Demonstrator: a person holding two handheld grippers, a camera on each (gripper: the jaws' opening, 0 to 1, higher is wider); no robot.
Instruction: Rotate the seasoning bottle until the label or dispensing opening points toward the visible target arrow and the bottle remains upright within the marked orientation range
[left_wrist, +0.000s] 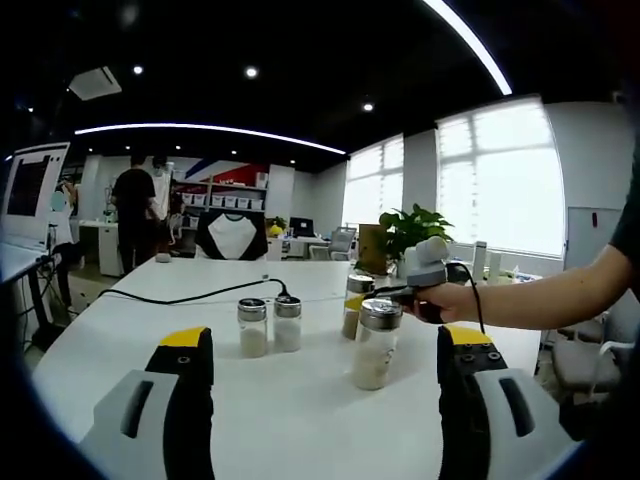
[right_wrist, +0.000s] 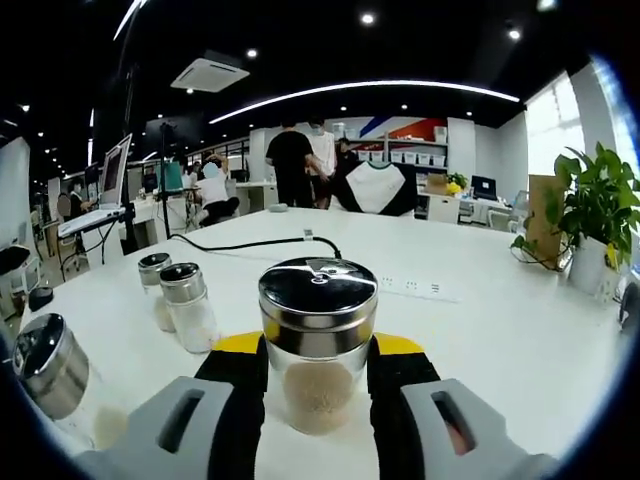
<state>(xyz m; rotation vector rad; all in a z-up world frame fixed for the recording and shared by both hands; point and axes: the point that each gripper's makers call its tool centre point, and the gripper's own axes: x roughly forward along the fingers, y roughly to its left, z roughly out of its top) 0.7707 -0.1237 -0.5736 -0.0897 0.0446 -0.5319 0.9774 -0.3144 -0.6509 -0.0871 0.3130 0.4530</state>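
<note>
A glass seasoning bottle with a steel lid and beige powder stands upright on the white table. My right gripper is shut on it, with a yellow-tipped jaw pressed to each side. In the left gripper view the same bottle stands mid-table, and a hand brings the right gripper up to it from the right. A second steel-lidded bottle stands just in front of it, loose. My left gripper hangs open near the table's front, its jaws wide apart and holding nothing.
Two small shakers stand side by side left of the bottles, with a black cable behind them. A power strip lies mid-table and a potted plant at the far right. The second bottle stands close on the left. People stand in the office behind.
</note>
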